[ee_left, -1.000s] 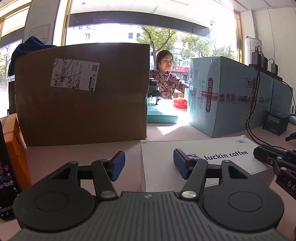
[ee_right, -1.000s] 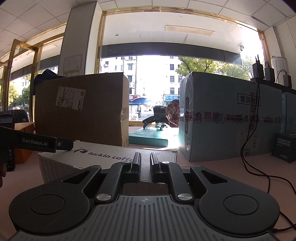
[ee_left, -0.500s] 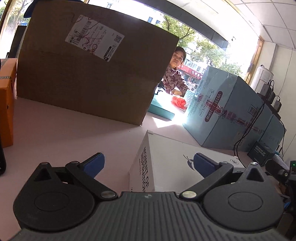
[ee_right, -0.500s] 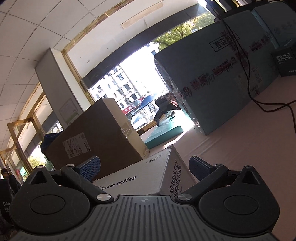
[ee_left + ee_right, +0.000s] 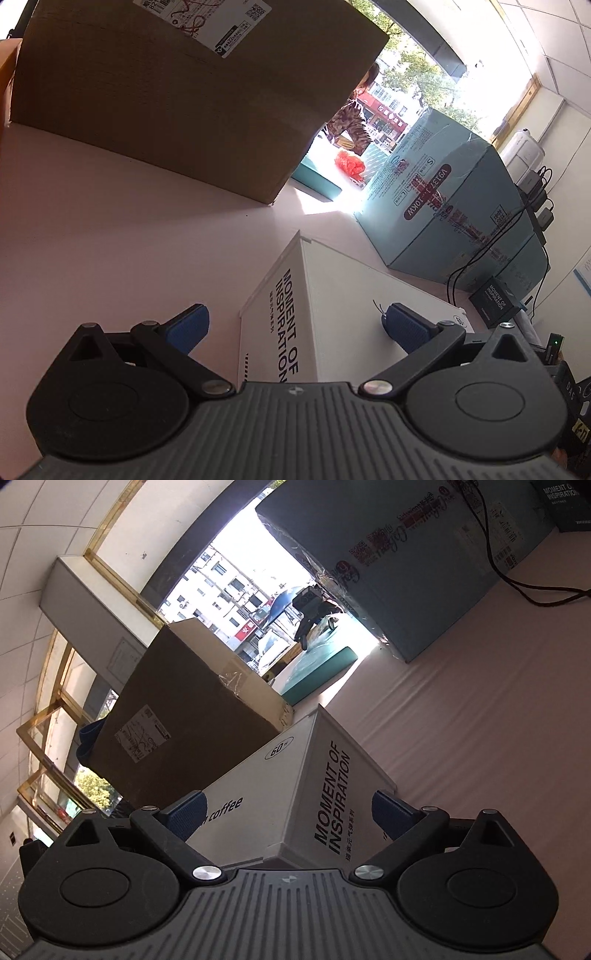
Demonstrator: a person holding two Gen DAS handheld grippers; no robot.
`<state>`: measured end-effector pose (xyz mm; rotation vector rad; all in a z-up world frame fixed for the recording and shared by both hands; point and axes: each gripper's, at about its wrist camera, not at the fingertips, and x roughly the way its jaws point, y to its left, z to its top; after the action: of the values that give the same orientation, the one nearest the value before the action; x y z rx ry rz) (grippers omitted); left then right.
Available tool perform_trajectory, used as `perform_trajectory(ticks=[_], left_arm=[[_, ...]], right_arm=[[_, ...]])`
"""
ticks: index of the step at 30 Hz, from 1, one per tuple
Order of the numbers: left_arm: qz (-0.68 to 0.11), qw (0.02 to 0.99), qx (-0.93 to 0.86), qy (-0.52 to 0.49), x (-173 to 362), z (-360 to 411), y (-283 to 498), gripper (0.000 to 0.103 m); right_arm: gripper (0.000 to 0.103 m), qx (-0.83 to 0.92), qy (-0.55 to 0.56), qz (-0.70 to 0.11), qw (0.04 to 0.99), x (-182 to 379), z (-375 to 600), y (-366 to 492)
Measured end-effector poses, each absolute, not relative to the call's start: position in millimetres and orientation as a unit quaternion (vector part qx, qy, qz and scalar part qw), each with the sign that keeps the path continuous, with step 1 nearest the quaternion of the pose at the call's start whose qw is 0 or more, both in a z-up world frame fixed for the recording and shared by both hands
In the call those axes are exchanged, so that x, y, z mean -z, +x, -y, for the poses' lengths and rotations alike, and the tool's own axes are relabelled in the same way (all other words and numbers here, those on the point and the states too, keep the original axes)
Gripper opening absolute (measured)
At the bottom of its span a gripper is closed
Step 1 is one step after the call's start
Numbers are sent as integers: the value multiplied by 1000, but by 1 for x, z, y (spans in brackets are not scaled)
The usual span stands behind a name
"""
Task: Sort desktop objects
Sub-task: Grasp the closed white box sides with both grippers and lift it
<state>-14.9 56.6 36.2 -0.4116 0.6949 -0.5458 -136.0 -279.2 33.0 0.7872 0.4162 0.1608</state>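
White coffee box (image 5: 343, 295) lies on the pink counter (image 5: 129, 236), in front of the brown carton (image 5: 177, 92). Left tool (image 5: 295, 326) and right tool (image 5: 288, 812) each straddle an end corner, spread wide, gripping nothing. Advice: square each tool to a flat face before closing, not across a corner. Only the right view shows the "60" mark; only the left shows the orange bag (image 5: 349, 164).
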Motion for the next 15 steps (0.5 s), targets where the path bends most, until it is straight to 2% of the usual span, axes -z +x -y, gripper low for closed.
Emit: perform_trajectory(ticks=[1,3,15], left_arm=[[-335,881,271,-196,-36,-54,-16,102],[-338,872,292,-198,-33,-50,-16,97],[-288,903,288,-138,-42,-32,-43,94]], right_arm=[[90,-77,374,-202,902,-34,277,-136],[79,-64,357,-204,909,-35,272,-137],[68,-46,306,-181,934,-42,260,-146]])
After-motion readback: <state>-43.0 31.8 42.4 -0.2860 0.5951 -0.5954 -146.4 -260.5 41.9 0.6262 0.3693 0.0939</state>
